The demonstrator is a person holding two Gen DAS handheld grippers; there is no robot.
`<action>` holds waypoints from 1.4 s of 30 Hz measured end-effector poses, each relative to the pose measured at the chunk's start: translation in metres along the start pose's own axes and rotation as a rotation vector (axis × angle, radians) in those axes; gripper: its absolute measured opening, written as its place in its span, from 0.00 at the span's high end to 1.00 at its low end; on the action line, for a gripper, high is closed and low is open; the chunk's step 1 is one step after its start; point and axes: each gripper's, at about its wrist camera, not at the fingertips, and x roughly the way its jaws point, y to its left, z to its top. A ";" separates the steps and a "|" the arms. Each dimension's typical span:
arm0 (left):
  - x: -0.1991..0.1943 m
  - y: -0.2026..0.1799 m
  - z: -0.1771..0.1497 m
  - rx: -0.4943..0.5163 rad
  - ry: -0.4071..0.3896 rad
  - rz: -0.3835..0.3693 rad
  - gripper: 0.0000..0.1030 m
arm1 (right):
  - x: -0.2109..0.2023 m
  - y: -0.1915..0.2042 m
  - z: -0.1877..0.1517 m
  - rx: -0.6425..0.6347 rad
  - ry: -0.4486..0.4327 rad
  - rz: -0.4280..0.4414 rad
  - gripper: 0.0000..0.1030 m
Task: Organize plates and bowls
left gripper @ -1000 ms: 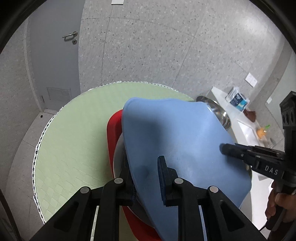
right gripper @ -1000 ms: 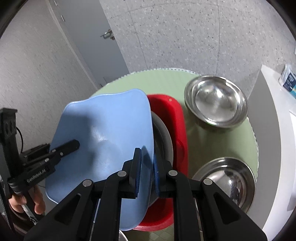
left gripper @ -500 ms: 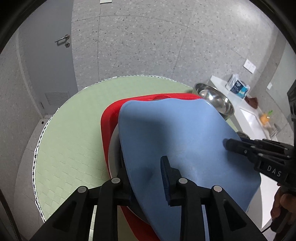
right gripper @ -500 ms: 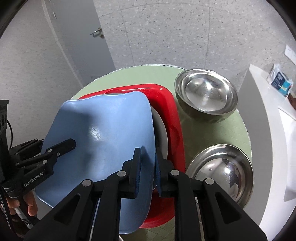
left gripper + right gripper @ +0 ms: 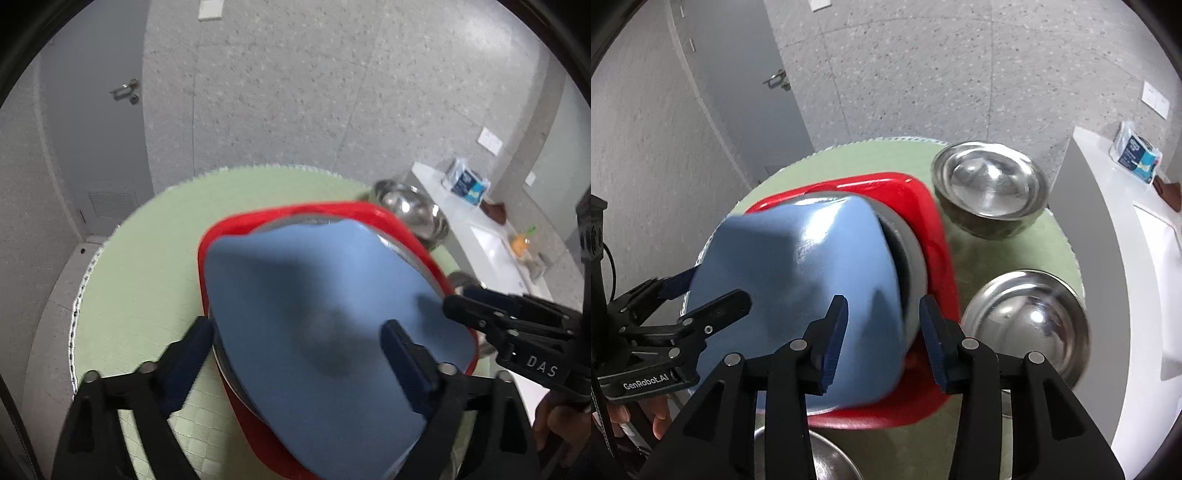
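Blue plate seemingly atop stack; both tools spread.

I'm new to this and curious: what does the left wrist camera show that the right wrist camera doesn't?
Only the left view shows an orange item on the white counter. Only the right view shows a third steel bowl at the bottom edge. Both share the blue plate over the red plate, two steel bowls and both open tools.

One blue plate, one red plate, one grey plate, three steel bowls
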 end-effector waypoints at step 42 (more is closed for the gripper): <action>0.088 -0.290 -0.014 -0.061 0.102 0.350 0.33 | 0.067 -0.213 -0.019 -0.022 0.255 0.418 0.88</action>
